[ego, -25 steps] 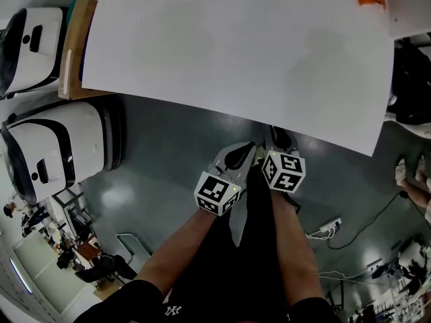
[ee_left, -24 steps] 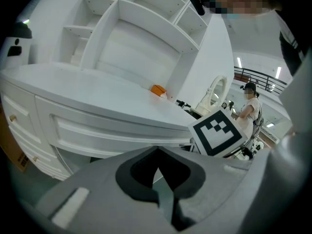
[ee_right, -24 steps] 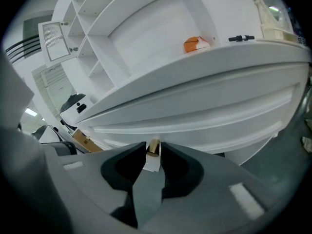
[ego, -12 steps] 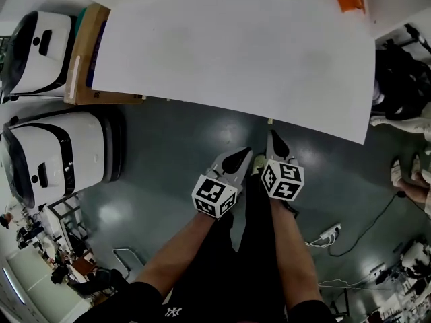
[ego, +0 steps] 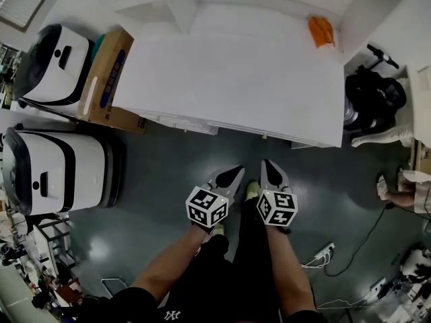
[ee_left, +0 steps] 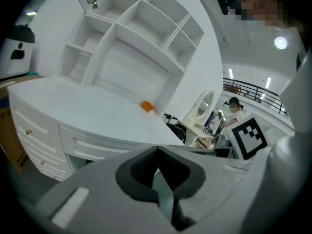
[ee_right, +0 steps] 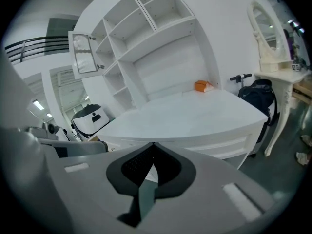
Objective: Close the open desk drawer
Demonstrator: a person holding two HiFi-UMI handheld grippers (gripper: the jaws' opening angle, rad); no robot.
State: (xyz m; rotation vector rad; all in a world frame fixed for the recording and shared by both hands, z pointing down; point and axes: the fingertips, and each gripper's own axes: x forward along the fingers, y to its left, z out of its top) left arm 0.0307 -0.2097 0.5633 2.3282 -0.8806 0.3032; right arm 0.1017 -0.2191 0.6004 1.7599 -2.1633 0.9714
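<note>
The wide white drawer front, a long panel with a raised rectangular border, sits flush in the front of the white curved-edged desk, just under its smooth matt top; the left gripper view shows it beside a column of small knobbed drawers. A small orange object lies at the top's far right corner, below white open shelves. The floor is dark, glossy grey-green. Two bare forearms reach forward side by side, holding the grey plastic left gripper and right gripper close together short of the desk's front edge, tips tilted slightly down. The left gripper's jaws meet on nothing; the right's have just been closing and are together, empty.
</note>
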